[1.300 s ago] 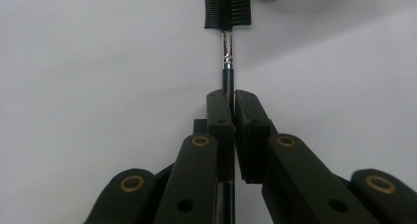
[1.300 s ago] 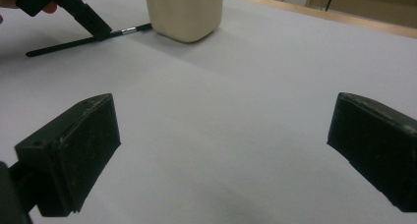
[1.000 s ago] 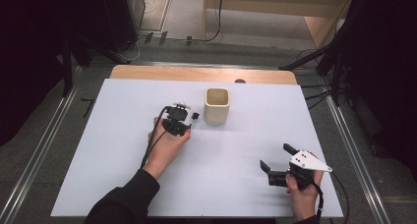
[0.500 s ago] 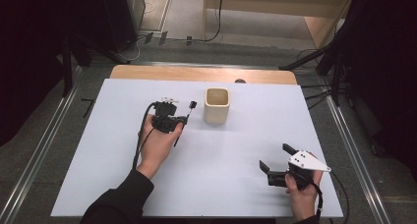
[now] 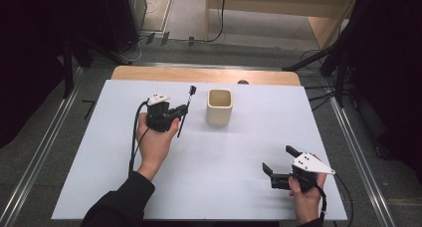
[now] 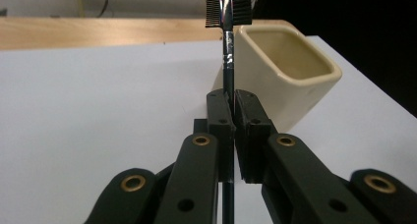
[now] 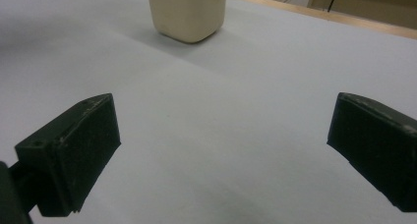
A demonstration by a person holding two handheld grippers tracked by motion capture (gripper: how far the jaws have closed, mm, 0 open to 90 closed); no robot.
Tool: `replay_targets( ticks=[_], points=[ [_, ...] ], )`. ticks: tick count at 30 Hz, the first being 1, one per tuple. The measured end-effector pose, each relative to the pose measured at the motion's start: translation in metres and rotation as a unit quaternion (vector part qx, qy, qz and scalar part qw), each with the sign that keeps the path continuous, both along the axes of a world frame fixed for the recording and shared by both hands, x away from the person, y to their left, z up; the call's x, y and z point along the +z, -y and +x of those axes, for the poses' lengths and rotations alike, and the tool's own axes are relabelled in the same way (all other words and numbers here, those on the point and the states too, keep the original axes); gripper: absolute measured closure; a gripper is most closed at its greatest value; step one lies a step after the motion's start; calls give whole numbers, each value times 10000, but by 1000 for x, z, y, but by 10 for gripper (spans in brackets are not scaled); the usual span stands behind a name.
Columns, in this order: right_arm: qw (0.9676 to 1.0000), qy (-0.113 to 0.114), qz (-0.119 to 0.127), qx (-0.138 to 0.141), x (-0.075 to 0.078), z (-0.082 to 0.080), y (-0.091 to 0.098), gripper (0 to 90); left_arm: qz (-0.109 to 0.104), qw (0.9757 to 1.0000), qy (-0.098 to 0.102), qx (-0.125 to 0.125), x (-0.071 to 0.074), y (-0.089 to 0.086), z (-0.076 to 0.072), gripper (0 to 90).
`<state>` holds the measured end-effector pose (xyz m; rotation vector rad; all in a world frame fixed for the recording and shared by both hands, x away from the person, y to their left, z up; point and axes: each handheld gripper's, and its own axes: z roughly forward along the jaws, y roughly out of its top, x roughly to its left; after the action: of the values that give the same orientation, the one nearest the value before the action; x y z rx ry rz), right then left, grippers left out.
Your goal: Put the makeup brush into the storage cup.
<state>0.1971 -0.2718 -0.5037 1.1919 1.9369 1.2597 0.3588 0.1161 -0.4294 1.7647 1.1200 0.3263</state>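
While the left gripper (image 6: 230, 135) clamps the thin brush (image 6: 227, 62) upright, its comb-like, perhaps bristled, head should enter the cream cup (image 6: 282, 71) just right squarely

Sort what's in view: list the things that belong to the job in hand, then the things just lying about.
In the job:
left gripper, shut on the small black comb-headed brush
cream cup

Lying about:
right gripper, open and idle
floor cables

The white surface (image 5: 224, 177) lies bare between the two hands, so a hand-held gripper can pass freely there. Only the cream cup (image 5: 219, 107) stands in the way, near the far edge, just beside the left hand-held gripper (image 5: 175, 112).
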Motion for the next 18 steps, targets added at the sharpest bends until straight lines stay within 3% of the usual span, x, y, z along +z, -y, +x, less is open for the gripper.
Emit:
replay_targets(
  ticks=[5, 9, 14, 18],
  points=[
    [10000, 18, 40, 10, 0, -1, 0, 0, -348, 9991, 174, -142, 1, -1, 0, 874],
    [10000, 10, 58, 6, 0, 0, 1, 0, -489, 9979, 390, -163, 4, -2, -1, 874],
    [10000, 18, 60, -3, 0, -1, 0, 0, -915, 9940, 518, -312, 6, -4, 0, 874],
    [10000, 20, 78, 7, 0, 0, 1, 0, -1021, 9923, 602, -356, 4, -4, 2, 874]
  ],
)
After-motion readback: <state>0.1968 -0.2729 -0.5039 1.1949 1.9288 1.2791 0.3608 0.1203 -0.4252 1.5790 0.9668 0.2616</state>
